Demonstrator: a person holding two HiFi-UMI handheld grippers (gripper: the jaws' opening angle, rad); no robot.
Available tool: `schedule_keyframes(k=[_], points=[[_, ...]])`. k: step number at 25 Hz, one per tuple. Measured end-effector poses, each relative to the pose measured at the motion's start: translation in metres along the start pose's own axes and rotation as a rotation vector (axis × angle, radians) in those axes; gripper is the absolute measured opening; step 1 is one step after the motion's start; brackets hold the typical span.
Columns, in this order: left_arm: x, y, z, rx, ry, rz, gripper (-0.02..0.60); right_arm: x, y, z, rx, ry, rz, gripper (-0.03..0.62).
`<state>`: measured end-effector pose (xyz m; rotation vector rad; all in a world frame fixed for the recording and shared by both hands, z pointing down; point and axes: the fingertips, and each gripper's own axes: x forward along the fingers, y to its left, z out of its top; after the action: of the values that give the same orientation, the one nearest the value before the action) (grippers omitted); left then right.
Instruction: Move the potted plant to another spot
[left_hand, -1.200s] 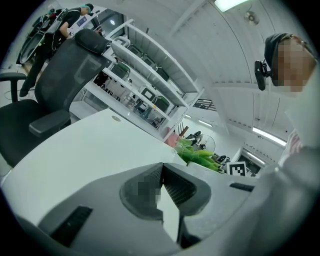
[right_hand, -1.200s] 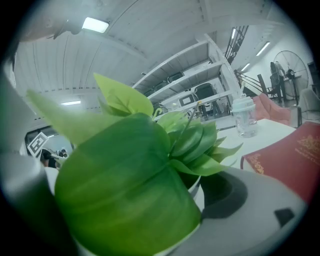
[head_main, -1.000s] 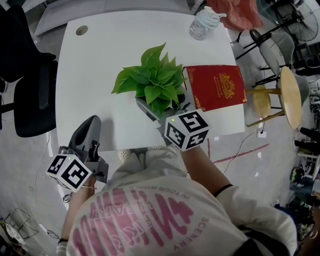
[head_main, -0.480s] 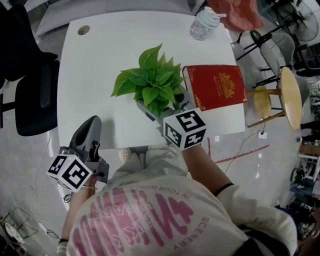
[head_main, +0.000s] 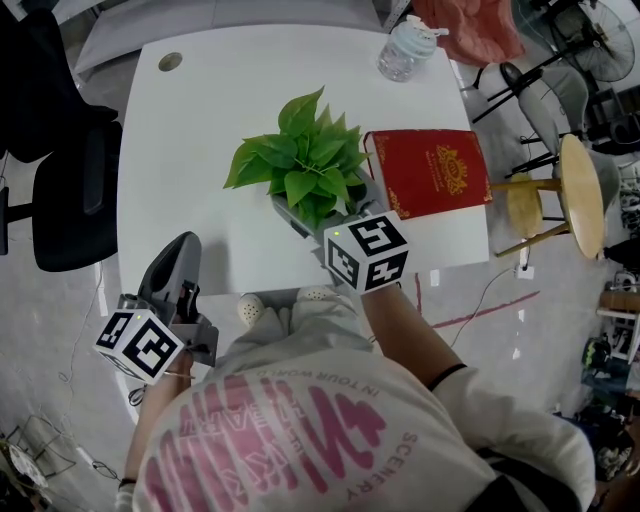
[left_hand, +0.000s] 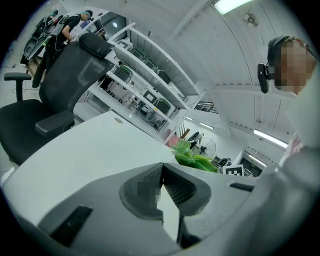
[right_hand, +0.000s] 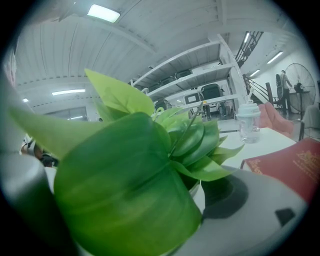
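Observation:
The potted plant (head_main: 300, 165) has broad green leaves and a pale pot (head_main: 288, 214), and stands near the front of the white table (head_main: 200, 120). My right gripper (head_main: 320, 224) reaches in from the table's front edge, its jaws open on either side of the pot, partly hidden under leaves. In the right gripper view the leaves (right_hand: 130, 170) fill the frame between the jaws of the right gripper (right_hand: 150, 215). My left gripper (head_main: 182, 250) hangs shut and empty below the table's front left corner. The left gripper (left_hand: 161, 167) view shows the plant (left_hand: 192, 159) far off.
A red book (head_main: 432, 172) lies right beside the plant. A water bottle (head_main: 405, 48) stands at the table's far right corner. A black office chair (head_main: 60, 190) is at the left, a round wooden stool (head_main: 580, 190) at the right.
My right gripper has slid a little further in towards the pot. The plant and my left gripper have stayed where they were.

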<state>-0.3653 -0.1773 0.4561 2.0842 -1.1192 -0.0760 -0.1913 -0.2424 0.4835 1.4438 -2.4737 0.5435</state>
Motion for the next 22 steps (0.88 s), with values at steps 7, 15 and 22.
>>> schedule_keyframes(k=[7, 15, 22], points=[[-0.009, -0.002, 0.017, 0.006, -0.048, 0.01, 0.003, -0.001, -0.001, 0.0, 0.001, -0.021, 0.0, 0.508], [-0.025, -0.002, 0.037, 0.015, -0.085, -0.023, 0.003, 0.002, -0.003, -0.004, 0.013, 0.044, -0.013, 0.508], [-0.054, 0.009, 0.065, 0.044, -0.133, -0.049, 0.003, 0.004, -0.004, -0.008, 0.04, 0.054, -0.013, 0.508]])
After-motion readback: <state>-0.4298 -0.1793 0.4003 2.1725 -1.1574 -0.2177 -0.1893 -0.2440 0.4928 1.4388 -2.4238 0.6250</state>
